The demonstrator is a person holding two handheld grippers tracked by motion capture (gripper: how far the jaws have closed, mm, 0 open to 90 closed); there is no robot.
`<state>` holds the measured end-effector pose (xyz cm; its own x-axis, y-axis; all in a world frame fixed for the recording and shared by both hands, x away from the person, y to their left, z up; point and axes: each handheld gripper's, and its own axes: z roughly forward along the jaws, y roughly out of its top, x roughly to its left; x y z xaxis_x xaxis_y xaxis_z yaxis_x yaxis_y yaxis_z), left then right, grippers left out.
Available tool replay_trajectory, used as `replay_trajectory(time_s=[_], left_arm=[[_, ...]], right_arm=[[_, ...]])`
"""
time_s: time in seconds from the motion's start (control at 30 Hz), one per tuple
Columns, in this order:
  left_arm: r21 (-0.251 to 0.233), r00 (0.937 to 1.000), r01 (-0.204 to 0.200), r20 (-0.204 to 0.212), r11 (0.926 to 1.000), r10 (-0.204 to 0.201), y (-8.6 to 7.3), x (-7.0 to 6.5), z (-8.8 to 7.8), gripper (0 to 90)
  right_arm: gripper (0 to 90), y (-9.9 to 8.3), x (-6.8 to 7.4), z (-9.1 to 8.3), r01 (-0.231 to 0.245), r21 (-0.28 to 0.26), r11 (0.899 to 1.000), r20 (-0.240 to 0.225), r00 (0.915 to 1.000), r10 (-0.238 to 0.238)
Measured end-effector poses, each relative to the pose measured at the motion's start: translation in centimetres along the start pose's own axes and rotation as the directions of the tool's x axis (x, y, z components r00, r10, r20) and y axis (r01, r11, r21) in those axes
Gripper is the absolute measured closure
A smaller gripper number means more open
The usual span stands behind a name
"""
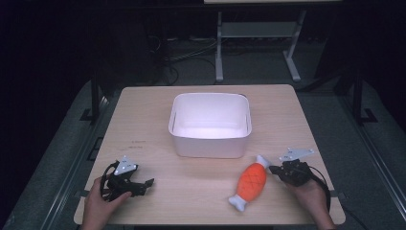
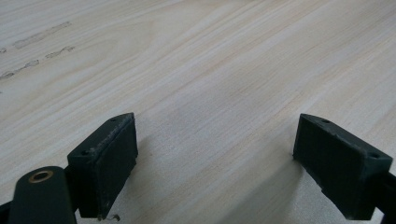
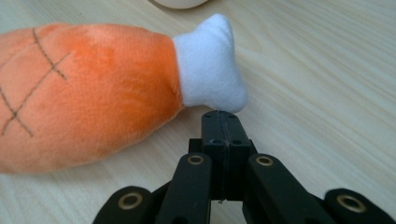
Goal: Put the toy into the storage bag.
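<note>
An orange plush drumstick with white bone-shaped ends (image 1: 251,183) lies on the pale wooden table (image 1: 201,191), in front of the white plastic bin (image 1: 209,125) and to its right, not yet lifted. The right gripper (image 3: 223,116), jaws pressed together and empty, noses up to the toy's white tip nearest the bin; whether it touches is hard to say. The left gripper (image 2: 215,163), jaws spread wide over bare wood, waits in front of the bin, to its left. The bin looks empty, though its near wall hides part of the floor. Gripping and any placing appear undone.
</note>
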<state>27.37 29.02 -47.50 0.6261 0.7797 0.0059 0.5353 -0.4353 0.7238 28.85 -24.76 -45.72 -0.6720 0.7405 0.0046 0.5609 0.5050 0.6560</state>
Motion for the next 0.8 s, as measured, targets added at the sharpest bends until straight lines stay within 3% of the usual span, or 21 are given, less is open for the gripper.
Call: replay_trajectory(time_s=[0.63, 0.77, 0.8], left_arm=[[0.000, 1.0000, 0.000, 0.000, 1.0000, 0.000, 0.0, 0.0, 0.0, 12.9], [0.000, 1.0000, 0.000, 0.000, 1.0000, 0.000, 0.0, 0.0, 0.0, 12.9], [0.000, 1.0000, 0.000, 0.000, 1.0000, 0.000, 0.0, 0.0, 0.0, 12.9]], right_arm=[[89.7, 2.1, -0.1, 1.3, 0.031, -0.010, 0.999, -0.008, 0.9995, -0.031], [89.7, 2.1, 0.1, 0.6, 0.028, -0.018, 0.999, -0.013, 0.9995, -0.028], [89.7, 2.3, 0.5, -0.2, 0.021, -0.040, 0.999, -0.025, 0.9994, -0.022]])
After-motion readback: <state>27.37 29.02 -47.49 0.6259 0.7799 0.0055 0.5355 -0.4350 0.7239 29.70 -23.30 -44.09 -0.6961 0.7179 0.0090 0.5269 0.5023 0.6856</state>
